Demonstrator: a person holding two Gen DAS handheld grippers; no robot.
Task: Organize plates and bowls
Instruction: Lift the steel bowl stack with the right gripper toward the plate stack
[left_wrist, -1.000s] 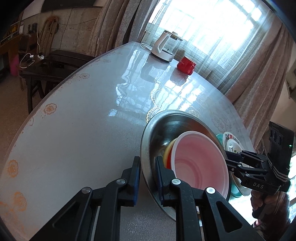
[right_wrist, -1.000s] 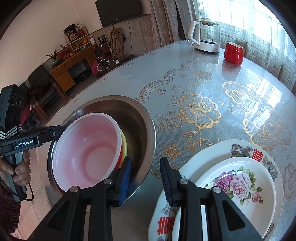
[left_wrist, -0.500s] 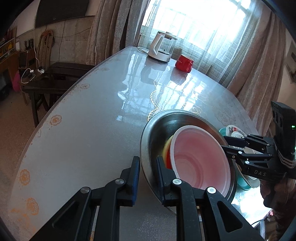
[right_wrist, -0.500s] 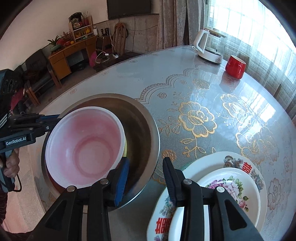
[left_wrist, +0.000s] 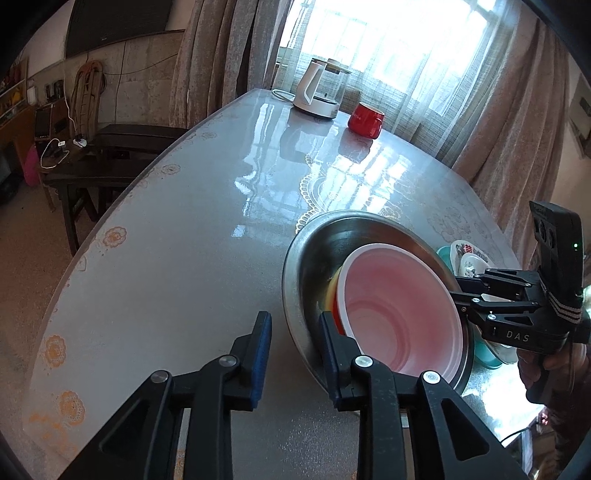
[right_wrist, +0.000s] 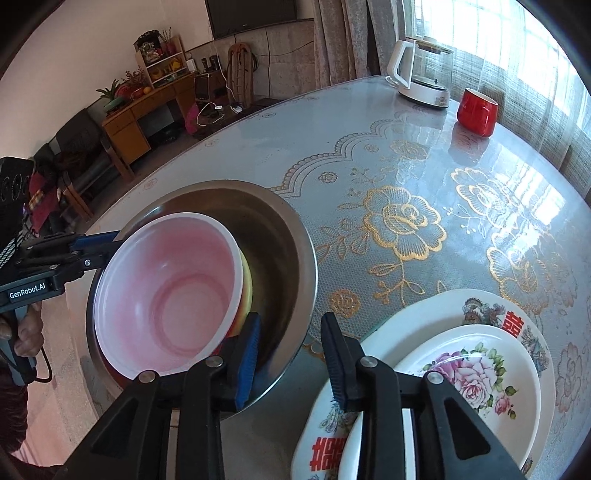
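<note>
A steel basin (left_wrist: 314, 266) (right_wrist: 280, 236) stands on the table and holds a pink-white bowl (left_wrist: 399, 306) (right_wrist: 166, 291) nested on a yellow and red bowl (right_wrist: 246, 284). My left gripper (left_wrist: 295, 332) is open and straddles the basin's near rim, one finger outside and one inside. My right gripper (right_wrist: 290, 343) is open and straddles the opposite rim in the same way. A floral plate (right_wrist: 476, 373) lies stacked on a larger white plate (right_wrist: 517, 317) right of the basin.
A white kettle (right_wrist: 421, 77) and a red mug (right_wrist: 476, 110) stand at the table's far end by the curtained window. A dark side table (left_wrist: 92, 162) and a chair stand beyond the table's left edge. The table's front edge is close.
Both grippers have opened wider around the basin's rim. The basin and bowls stay in place; both cameras have risen slightly.
</note>
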